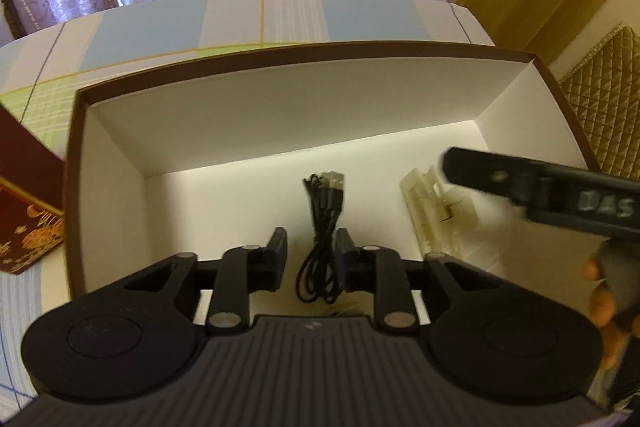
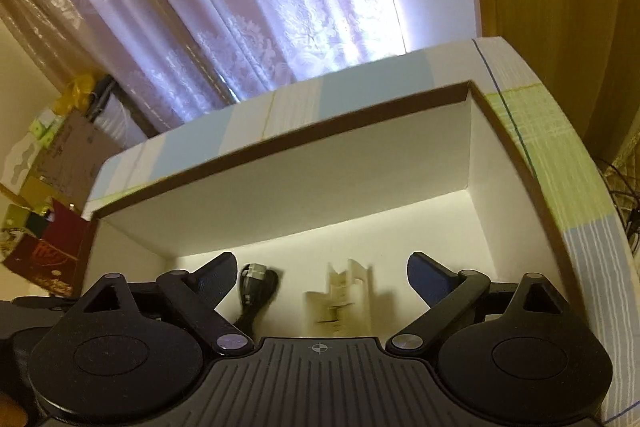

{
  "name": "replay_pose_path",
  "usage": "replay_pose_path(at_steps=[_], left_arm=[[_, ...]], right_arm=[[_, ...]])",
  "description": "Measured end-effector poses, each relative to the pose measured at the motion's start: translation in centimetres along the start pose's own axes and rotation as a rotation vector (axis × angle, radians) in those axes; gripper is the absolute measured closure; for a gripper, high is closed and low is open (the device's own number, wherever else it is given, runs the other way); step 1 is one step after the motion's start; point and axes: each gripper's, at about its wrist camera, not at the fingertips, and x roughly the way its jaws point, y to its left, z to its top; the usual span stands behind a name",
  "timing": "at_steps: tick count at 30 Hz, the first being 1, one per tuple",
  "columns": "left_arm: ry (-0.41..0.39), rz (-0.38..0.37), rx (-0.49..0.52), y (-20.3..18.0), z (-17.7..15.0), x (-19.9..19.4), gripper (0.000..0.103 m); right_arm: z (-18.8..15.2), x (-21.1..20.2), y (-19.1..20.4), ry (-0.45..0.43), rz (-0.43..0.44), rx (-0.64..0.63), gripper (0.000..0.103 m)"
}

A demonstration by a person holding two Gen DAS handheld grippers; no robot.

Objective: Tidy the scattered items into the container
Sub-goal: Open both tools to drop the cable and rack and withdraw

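Left wrist view: coiled black cable (image 1: pixel 320 239), limp and light, is framed mid-bundle between spread left gripper (image 1: pixel 312 251); right gripper (image 2: pixel 320 281) is spread too.

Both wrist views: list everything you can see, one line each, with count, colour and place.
Box: one, brown rim, white inside, open on the tablecloth.
Coiled USB cable: one, black, on the box floor, between the left gripper's fingers in its view.
Clear plastic package: one, yellowish, on the box floor right of the cable.
Tablecloth: one, blue, green and white plaid, under the box.
Dark red box: one, gold pattern, left of the open box.
Curtains: pale purple lace, behind the table.
Quilted cushion: one, gold, far right.
Left gripper: black, open, over the cable.
Right gripper: black, open, over the package.
Hand: one, holding the right gripper.
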Motion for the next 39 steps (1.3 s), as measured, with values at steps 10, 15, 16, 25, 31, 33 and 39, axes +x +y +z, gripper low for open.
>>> replay_pose_path(at_steps=[10, 15, 16, 25, 31, 33, 39], left_arm=[[-0.044, 0.049, 0.021, -0.6, -1.8, -3.6, 0.042], [-0.094, 0.066, 0.045, -1.5, -2.9, -6.4, 0.028], [-0.1, 0.069, 0.045, -1.6, -3.3, -6.8, 0.025], [-0.137, 0.082, 0.019, -2.5, -8.0, -10.8, 0.02], [-0.15, 0.064, -0.005, -3.2, -10.5, -13.2, 0.02], [-0.162, 0.064, -0.015, -3.4, -11.3, -14.2, 0.018], [-0.197, 0.075, -0.012, -4.2, -13.6, -16.7, 0.014]], right_arm=[[-2.2, -4.9, 1.7, -0.102, -0.031, -0.164, 0.006], [-4.3, -6.3, 2.5, -0.096, -0.075, -0.236, 0.005], [-4.7, -6.7, 2.6, -0.094, -0.079, -0.246, 0.005], [-8.7, -10.7, 3.3, -0.132, -0.104, -0.313, 0.005], [-10.1, -13.6, 3.8, -0.167, -0.094, -0.291, 0.005], [-10.5, -14.4, 4.1, -0.175, -0.095, -0.295, 0.005], [-12.1, -16.5, 4.7, -0.207, -0.095, -0.281, 0.005]])
